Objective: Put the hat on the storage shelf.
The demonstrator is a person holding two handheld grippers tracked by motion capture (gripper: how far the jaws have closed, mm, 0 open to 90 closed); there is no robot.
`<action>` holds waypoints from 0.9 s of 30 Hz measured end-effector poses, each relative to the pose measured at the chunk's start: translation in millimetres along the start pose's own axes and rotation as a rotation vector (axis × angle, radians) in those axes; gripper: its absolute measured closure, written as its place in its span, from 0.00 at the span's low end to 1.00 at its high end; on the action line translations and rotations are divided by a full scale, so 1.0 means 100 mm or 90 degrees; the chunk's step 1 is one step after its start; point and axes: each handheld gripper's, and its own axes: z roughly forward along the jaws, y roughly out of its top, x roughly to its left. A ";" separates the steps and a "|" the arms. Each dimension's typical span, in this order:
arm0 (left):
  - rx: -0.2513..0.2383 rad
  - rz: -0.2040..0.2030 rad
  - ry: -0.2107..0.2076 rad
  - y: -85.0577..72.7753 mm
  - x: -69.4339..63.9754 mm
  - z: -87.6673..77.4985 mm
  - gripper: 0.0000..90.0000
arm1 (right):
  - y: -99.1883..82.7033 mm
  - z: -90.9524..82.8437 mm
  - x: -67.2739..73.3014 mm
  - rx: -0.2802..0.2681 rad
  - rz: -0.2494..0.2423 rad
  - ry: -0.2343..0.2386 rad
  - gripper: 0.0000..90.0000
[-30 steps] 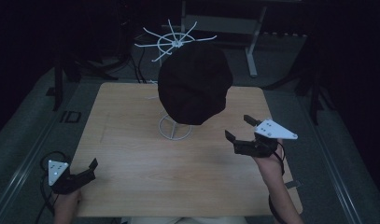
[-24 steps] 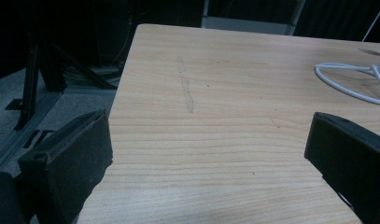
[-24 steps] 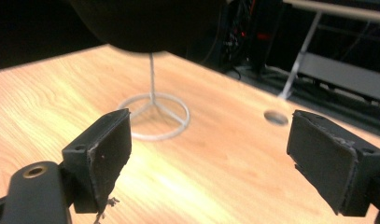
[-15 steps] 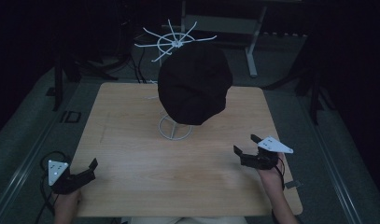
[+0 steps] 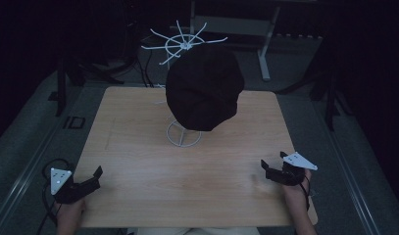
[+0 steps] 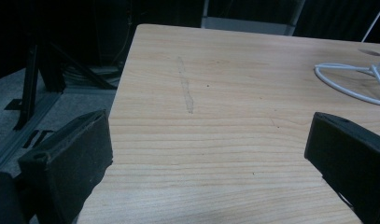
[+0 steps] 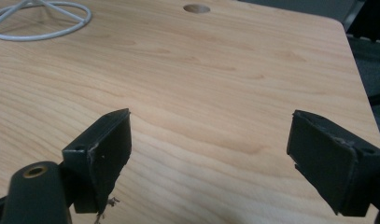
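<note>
Black jaws spread, both grippers resting empty at the near corners

Black pads on my left gripper [image 5: 91, 178] stand wide apart with nothing between them; it sits at the table's near left corner, one jaw out past the left edge over the grey floor [image 6: 47, 109]. My right gripper [image 5: 275, 169] is likewise spread and empty, low over the near right part of the table [image 5: 138, 147], jaws pointing toward the middle. In the right gripper view, bare wood lies between its jaws, and a round hole [image 7: 196, 8] shows in the tabletop farther off. Beyond both grippers, well apart from them, a white wire stand [image 5: 184, 134] rests its ring base on the table's middle. A black hat [image 5: 204, 88] sits on top of that stand, hiding its stem. Behind the table, a white spoked wire frame [image 5: 182, 43] rises in the dark.
</note>
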 end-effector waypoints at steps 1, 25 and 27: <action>0.000 0.000 0.000 0.00 0.00 0.00 0.02 | -0.02 -0.01 -0.01 0.006 0.001 -0.010 0.15; -0.001 0.000 0.000 0.00 0.00 0.00 0.02 | -0.29 -0.32 -0.30 0.040 0.092 -0.204 0.15; -0.001 -0.001 0.000 0.00 0.00 0.00 0.02 | -0.30 -0.33 -0.33 0.042 0.090 -0.236 0.15</action>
